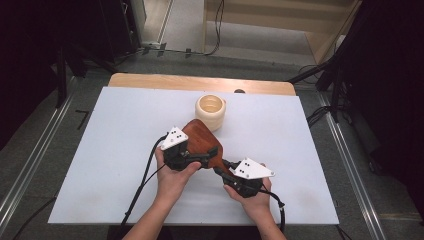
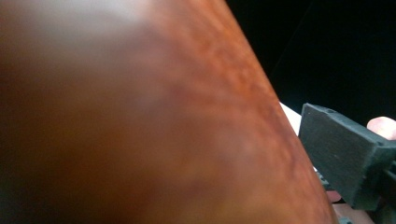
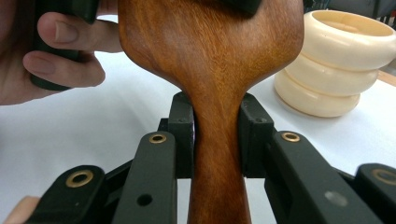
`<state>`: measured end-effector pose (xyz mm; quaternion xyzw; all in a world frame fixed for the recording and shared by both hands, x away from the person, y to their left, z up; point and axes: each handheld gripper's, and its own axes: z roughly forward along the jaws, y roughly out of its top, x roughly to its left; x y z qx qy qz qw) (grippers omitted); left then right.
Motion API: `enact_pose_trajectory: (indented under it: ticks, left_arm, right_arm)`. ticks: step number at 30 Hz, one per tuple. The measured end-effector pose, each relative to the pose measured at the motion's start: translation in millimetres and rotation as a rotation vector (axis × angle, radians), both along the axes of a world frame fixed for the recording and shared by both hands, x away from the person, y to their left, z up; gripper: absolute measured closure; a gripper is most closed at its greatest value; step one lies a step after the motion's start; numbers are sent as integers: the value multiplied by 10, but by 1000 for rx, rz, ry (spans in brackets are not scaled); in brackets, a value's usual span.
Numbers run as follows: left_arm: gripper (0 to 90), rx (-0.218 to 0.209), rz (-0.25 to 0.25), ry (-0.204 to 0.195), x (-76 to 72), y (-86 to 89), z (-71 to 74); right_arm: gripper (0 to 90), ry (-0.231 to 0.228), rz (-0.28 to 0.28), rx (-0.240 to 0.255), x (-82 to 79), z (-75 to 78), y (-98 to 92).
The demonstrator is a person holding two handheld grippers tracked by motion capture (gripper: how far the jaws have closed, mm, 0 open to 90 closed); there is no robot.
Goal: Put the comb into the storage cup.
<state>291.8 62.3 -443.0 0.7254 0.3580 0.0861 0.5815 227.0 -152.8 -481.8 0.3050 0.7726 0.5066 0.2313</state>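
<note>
Right gripper (image 3: pixel 216 135) was clamped on the narrow handle of a wooden paddle board (image 1: pixel 202 142); in the right gripper view both pads pressed the neck from either side, the handle running straight up between the jaws and widening into the blade just above them. Firm grip, no gap visible.

Left gripper (image 1: pixel 186 156) sat at the wide end of the paddle board (image 3: pixel 210 51), on its left edge in the high view. The left gripper view was mostly blurred red-brown wood (image 2: pixel 140 121) very close to the lens, with one dark jaw pad (image 2: pixel 338 156) standing off to the right of the wood and a fingertip behind it. Board was between the jaws, but couldn't tell whether the pads were actually pressing it; the visible pad looked apart from the surface. Jaws were partly open, not at full width.

Board position: held low over the white tabletop (image 1: pixel 110 150), roughly centre, blade pointing away from the person and the handle toward the right hand (image 1: pixel 255 197). Whether the blade was resting on the tabletop or slightly lifted wasn't clear.

A cream ribbed cup (image 1: pixel 210 112), shaped like three stacked rings, stood upright just beyond the blade tip, near it; contact couldn't be judged. In the right gripper view the same cup (image 3: pixel 336 65) sat to the right behind the board. Left hand (image 1: pixel 172 175) wrapped the left gripper body, fingers (image 3: pixel 70 35) visible beside the blade.
</note>
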Motion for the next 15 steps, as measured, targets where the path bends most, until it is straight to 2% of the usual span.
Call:
enact_pose_trajectory:
  ticks: [5, 10, 15]
  left_arm:
    - [266, -37, -19, 32, 18, 17, 8]
    - [359, -68, -74, 65, 49, 35, 2]
    - [455, -107, -131, 116, 88, 70, 3]
  right_arm:
    - [693, 14, -6, 17, 9, -12, -2]
    - [692, 20, -6, 19, 27, -36, 0]
    - [690, 30, -9, 8, 38, -61, 17]
